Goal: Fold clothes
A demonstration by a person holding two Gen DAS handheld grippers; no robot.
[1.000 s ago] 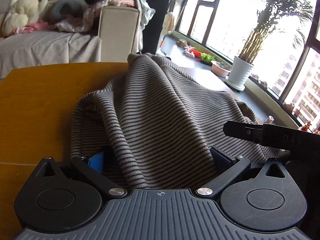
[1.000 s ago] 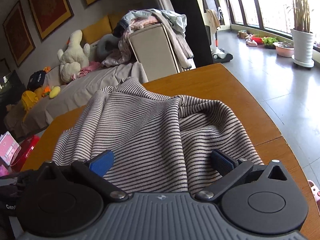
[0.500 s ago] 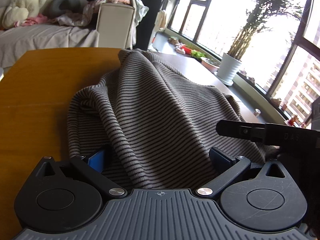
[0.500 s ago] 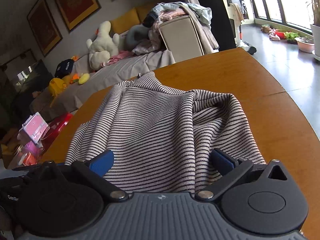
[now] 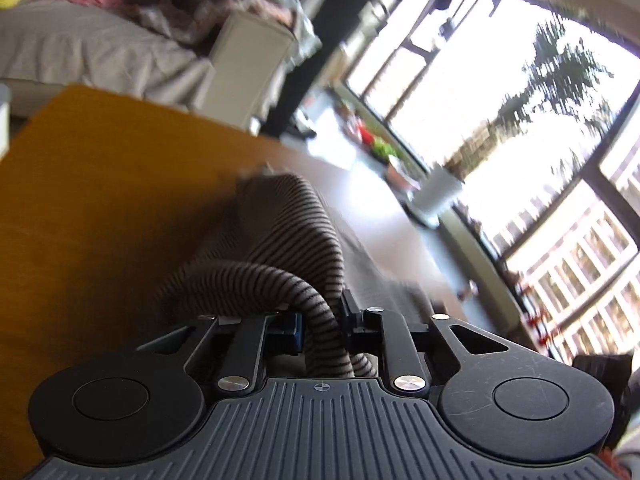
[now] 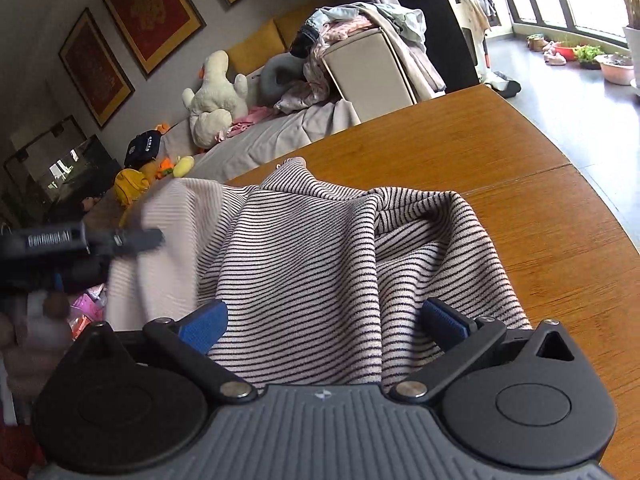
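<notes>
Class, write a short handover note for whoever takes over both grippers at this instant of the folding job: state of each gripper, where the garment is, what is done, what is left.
Left gripper: shut on a bunched roll of the striped garment; this view is motion-blurred.
Right gripper: open, fingers wide apart, cloth lying between them, not pinched.
Garment: heaped and creased on the wooden table, near edge at the grippers.
Done: one grasp, on the left side.
Left: no neat fold shows yet. Probably close the right gripper on the cloth, then spread and fold.

My left gripper (image 5: 320,330) is black with silver screws and blue pads. My right gripper (image 6: 324,320) has a ribbed grey body too.
</notes>
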